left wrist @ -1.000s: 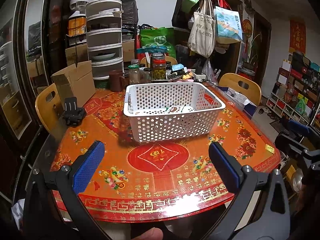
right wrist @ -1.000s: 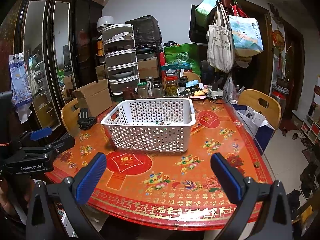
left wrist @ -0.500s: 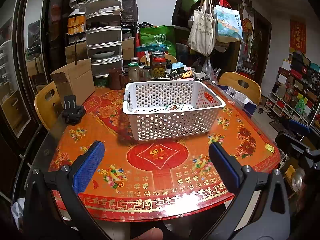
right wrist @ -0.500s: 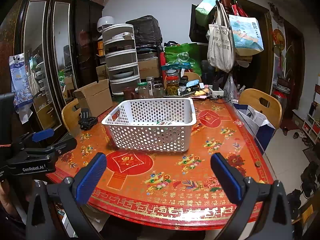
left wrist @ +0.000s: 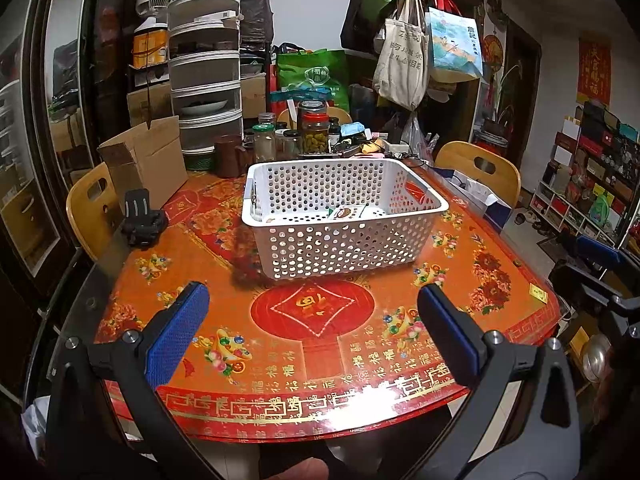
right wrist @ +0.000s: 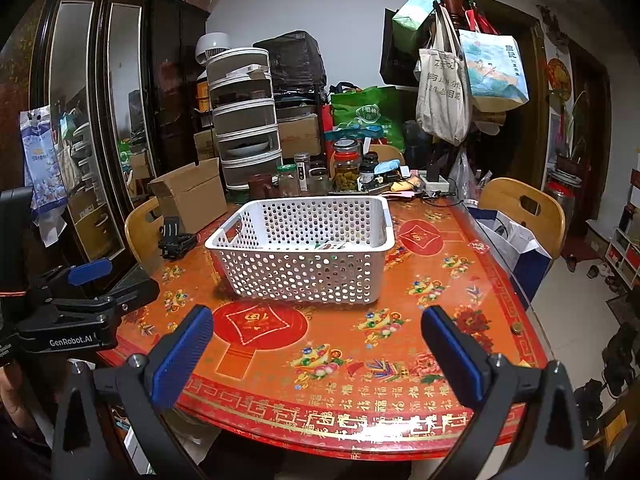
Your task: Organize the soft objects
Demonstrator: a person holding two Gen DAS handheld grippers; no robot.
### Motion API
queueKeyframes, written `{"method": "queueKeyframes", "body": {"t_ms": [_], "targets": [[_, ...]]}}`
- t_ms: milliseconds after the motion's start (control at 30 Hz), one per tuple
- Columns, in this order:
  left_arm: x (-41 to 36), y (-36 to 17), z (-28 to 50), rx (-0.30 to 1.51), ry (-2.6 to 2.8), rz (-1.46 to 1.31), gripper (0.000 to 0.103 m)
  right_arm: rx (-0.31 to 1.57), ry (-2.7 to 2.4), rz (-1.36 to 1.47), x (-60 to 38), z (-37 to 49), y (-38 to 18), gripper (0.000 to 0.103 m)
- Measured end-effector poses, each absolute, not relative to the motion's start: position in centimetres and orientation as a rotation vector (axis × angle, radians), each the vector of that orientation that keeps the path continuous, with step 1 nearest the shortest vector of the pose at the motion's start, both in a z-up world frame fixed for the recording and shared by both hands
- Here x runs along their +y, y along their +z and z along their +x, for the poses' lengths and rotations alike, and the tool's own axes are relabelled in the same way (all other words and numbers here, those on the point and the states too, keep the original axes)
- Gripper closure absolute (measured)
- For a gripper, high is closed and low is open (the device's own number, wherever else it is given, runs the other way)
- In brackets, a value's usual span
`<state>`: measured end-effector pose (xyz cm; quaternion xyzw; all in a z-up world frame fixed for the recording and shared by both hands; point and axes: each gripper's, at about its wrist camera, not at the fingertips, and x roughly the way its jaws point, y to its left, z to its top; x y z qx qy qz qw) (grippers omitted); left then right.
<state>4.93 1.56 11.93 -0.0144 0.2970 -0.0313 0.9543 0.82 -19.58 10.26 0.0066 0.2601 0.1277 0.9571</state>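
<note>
A white perforated basket [left wrist: 344,236] stands in the middle of the red patterned table [left wrist: 316,332]; it also shows in the right wrist view [right wrist: 304,256]. A small flat packet [left wrist: 347,212] lies inside it, and shows in the right wrist view too [right wrist: 332,245]. My left gripper [left wrist: 314,320] is open and empty over the table's near edge, well short of the basket. My right gripper [right wrist: 316,340] is open and empty, also near the front edge. The left gripper shows at the left of the right wrist view [right wrist: 72,308].
A black clip-like mount [left wrist: 140,220] lies left of the basket. A cardboard box [left wrist: 148,160], jars [left wrist: 314,132] and a stacked drawer unit [left wrist: 206,80] crowd the far side. Wooden chairs [left wrist: 480,168] stand around. Bags hang on a coat rack [left wrist: 404,64].
Both grippers have drawn back and risen slightly, so the basket looks a little farther off. Jaws stay open; nothing on the table has moved.
</note>
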Motion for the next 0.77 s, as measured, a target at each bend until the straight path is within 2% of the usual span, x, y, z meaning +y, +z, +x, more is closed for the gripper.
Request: {"method": "queueKeyframes", "body": {"t_ms": [767], "targets": [[1.66, 11.27, 5.06, 0.610, -0.077, -0.033, 0.000, 0.531, 0.267, 0.007, -19.29, 0.70, 9.80, 0.000]]}}
